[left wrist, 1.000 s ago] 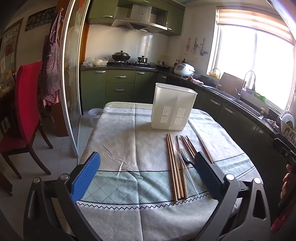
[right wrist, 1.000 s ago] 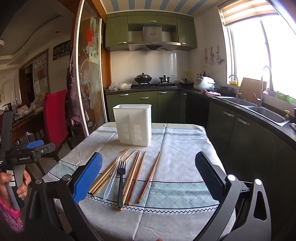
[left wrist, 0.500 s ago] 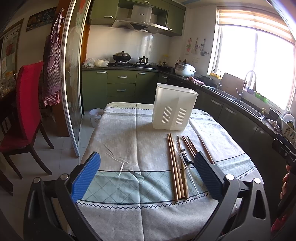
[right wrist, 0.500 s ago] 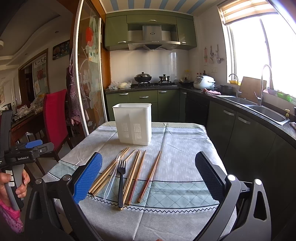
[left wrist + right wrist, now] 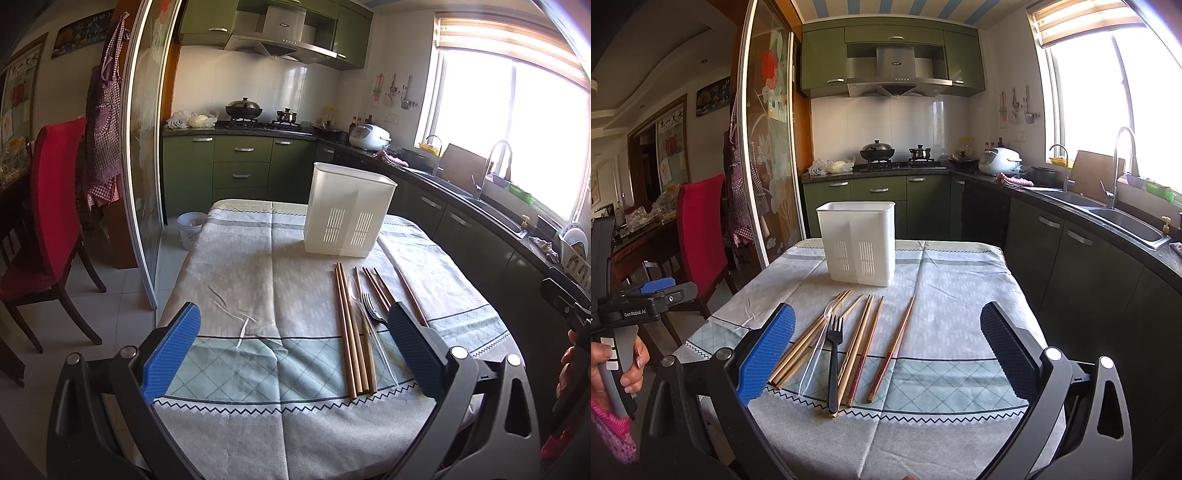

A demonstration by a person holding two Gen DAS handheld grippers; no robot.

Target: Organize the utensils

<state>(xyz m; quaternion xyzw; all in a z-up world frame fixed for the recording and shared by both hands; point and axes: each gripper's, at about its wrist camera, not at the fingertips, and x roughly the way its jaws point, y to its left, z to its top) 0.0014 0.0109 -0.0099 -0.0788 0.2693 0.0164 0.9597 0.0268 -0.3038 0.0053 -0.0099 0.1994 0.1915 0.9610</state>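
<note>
- Left hand-held gripper (image 5: pixel 293 349): jaws wide apart, nothing between the blue pads, hovering over the near left part of the counter.
- Right hand-held gripper (image 5: pixel 886 349): also spread wide, holding nothing, over the near edge with the utensils in front of it.
- A hand (image 5: pixel 617 363) grips the left unit's handle, seen at the left edge of the right wrist view; pink patterned sleeve below it.
- Counter (image 5: pixel 258 266): covered by a grey and pale green patterned cloth with a zigzag border, some creases on the left side.
- Chopsticks (image 5: pixel 862 341): several wooden ones lying loose, roughly parallel, fanned out lengthwise on the near right part of the cloth; one stick (image 5: pixel 892 347) lies a bit apart on the right.
- Black fork (image 5: pixel 833 360) lies among them, tines pointing away; a clear plastic spoon (image 5: pixel 816 350) just left of it.
- White slotted utensil holder (image 5: pixel 857 242) stands upright beyond the chopsticks, apart from them. Can't tell what's inside it.
- Room: green kitchen cabinets (image 5: pixel 877 201), steel range hood (image 5: pixel 895 72), wok (image 5: pixel 877 151) on the hob, rice cooker (image 5: pixel 999 160) in the corner.
- Sink (image 5: pixel 1123 221) with tall tap under a bright window on the right.
- Red chair (image 5: pixel 51 214) left of a sliding glass door (image 5: pixel 147 147); small bin (image 5: pixel 190 229) on the tiled floor.
</note>
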